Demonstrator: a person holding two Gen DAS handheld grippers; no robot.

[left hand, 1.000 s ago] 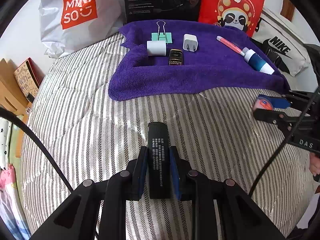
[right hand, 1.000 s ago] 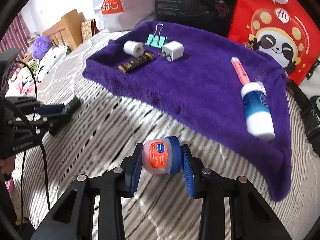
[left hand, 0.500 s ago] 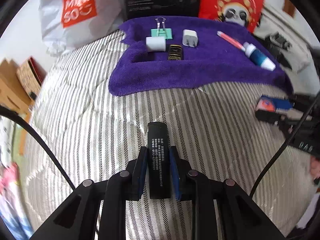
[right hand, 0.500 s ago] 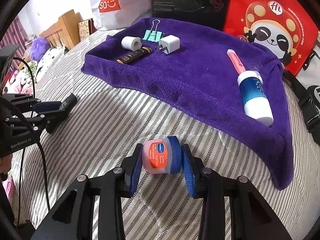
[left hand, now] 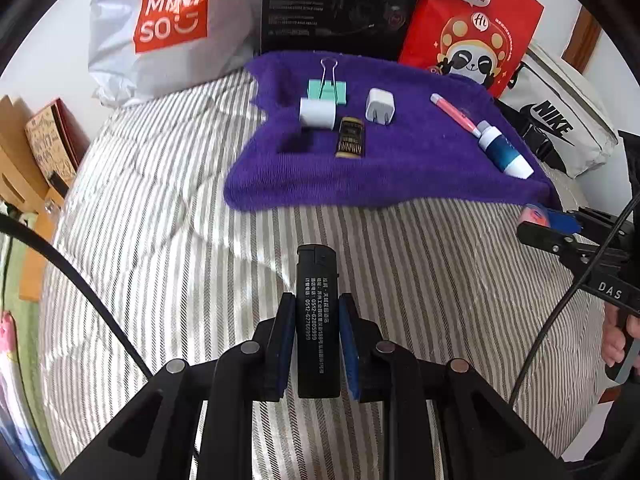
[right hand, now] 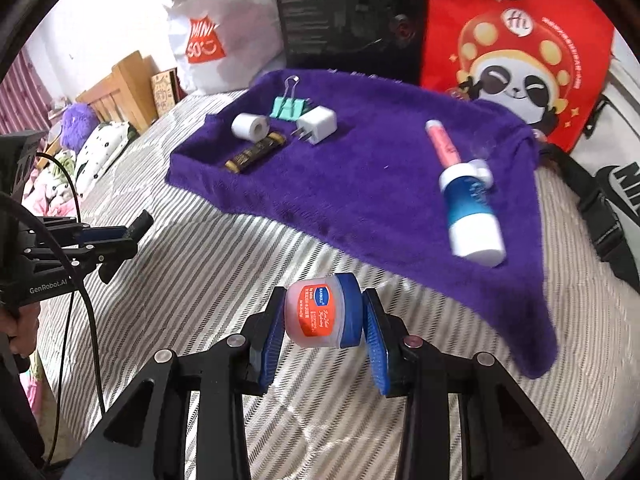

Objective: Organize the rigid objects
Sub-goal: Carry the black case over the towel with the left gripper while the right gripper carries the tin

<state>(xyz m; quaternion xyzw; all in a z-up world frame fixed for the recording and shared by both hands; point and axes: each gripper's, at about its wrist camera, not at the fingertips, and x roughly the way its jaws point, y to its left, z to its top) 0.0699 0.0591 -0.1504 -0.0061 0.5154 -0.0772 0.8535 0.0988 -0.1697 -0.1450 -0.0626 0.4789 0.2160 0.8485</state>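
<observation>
My left gripper is shut on a black lighter and holds it above the striped bed, short of the purple towel. My right gripper is shut on a small Vaseline jar with a blue lid, near the towel's front edge. On the towel lie a green binder clip, a white tape roll, a black-and-gold tube, a white charger plug, a pink pen and a blue-and-white bottle.
Behind the towel stand a white Miniso bag, a black box and a red panda bag. A white Nike bag lies at the right. Wooden furniture lies beyond the bed's left edge.
Both grippers have moved closer to the towel, each keeping its object. The right gripper has tilted, and the towel looms larger in its view.
</observation>
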